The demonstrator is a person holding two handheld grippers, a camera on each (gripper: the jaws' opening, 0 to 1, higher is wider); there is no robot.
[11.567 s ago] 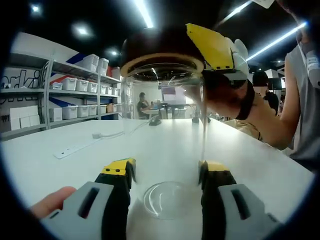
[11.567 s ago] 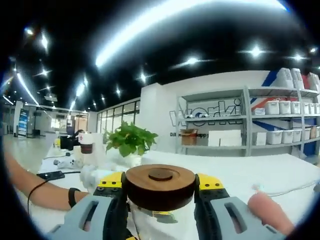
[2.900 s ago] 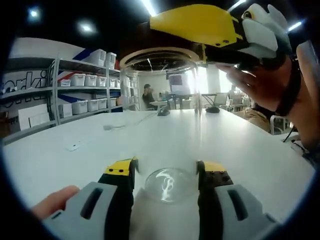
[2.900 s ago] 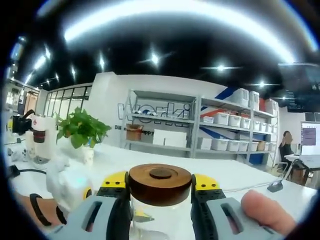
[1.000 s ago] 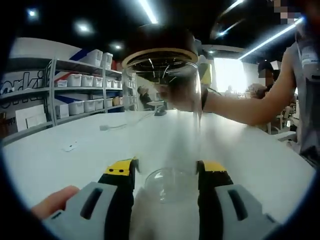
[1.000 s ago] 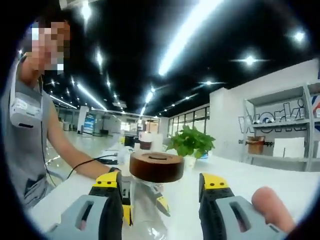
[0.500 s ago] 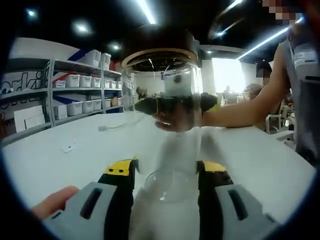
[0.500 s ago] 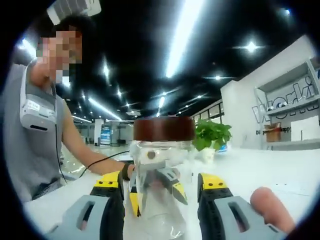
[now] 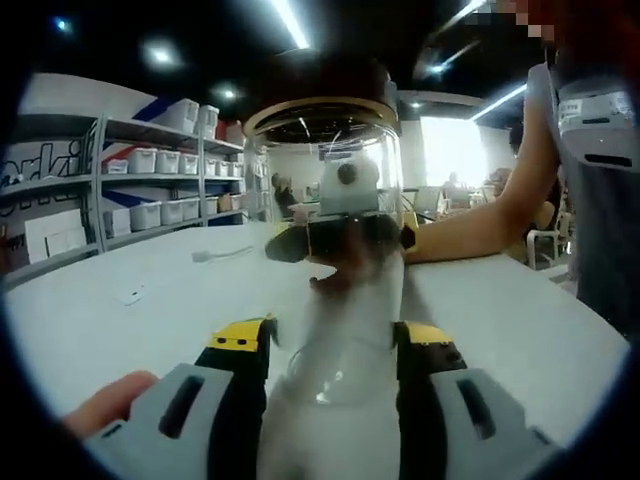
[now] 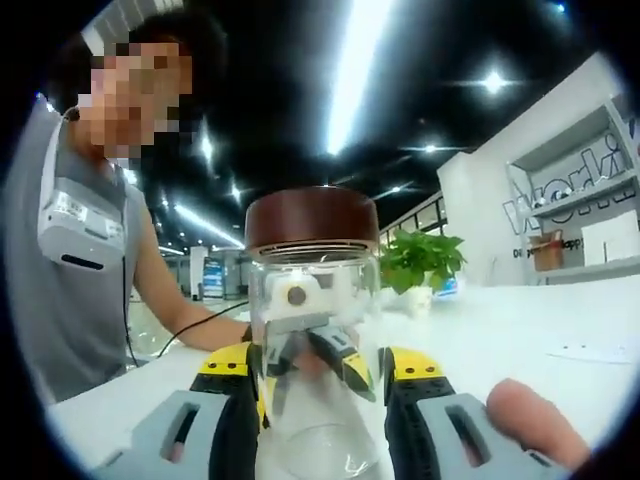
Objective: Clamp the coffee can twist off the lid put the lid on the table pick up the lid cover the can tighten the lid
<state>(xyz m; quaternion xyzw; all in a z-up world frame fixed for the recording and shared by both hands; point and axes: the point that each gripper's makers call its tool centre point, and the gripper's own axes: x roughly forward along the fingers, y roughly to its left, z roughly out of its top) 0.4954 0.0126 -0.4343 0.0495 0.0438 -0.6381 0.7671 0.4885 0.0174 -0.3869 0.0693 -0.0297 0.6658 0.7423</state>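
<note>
Your left gripper [image 9: 332, 345] is clenched on the glass jar [image 9: 335, 250], which stands upright on the white bench [image 9: 120, 310] with its dark wooden lid [image 9: 320, 85] on top. Your right gripper [image 10: 320, 375] has its jaws on either side of the same jar; you cannot tell whether they press the glass. Through the glass each gripper shows from the other side. A potted plant [image 10: 420, 262] stands far on the bench.

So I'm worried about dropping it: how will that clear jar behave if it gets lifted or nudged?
The jar looks like glass, so probably rigid, smooth, and breakable. It appears empty, so likely light, while its dark wooden lid may make it top-heavy. Standing tall on the white table, it could tip if pushed high.
</note>
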